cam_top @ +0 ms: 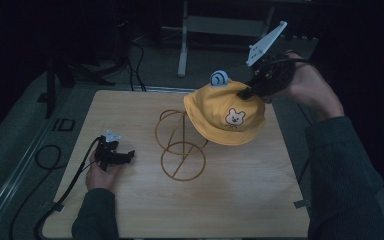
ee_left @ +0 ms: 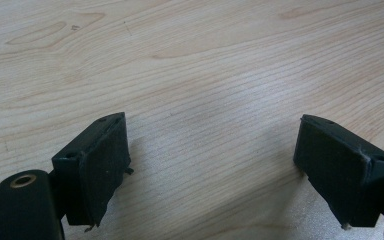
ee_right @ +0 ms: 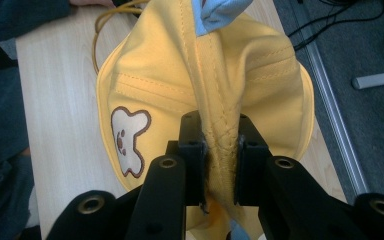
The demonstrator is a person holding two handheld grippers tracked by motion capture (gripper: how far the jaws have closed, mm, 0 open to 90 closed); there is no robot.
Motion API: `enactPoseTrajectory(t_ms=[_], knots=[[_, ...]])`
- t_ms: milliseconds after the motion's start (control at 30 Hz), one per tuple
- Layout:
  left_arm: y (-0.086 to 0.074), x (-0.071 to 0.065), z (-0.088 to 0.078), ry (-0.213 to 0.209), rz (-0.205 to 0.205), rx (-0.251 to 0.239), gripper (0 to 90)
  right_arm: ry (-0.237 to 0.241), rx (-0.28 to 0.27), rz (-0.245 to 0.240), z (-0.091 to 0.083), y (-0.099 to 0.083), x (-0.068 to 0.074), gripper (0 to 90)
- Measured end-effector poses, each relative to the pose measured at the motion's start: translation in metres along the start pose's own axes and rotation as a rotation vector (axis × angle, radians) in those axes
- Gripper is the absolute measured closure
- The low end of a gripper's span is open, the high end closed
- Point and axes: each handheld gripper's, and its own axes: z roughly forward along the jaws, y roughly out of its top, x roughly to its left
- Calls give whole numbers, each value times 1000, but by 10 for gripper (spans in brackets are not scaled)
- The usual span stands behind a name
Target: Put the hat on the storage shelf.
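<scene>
Right gripper jaws pinch the yellow hat crown fold; left gripper jaws gape wide over table

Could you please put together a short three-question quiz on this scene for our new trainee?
1. True or false: the right gripper is shut on a fold of the yellow fabric hat with a bear patch.
2. Which is open with nothing between its jaws? A) left gripper B) right gripper
3. What stands on the light wooden table beside the hat?

Key: 1 true; 2 A; 3 the golden wire stand.
</scene>
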Motion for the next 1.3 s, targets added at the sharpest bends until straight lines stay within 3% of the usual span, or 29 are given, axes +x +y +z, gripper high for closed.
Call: enactPoseTrajectory(t_ms=[433,733,1300], knots=[[0,0,0,0,-1,0,144,41,10,-35,28,33,7,784],[0,0,0,-1,-1,-1,144,51,46,-61,45,60,12,784],[0,0,0,-1,0,0,144,60,129,-86,76,89,18,781]])
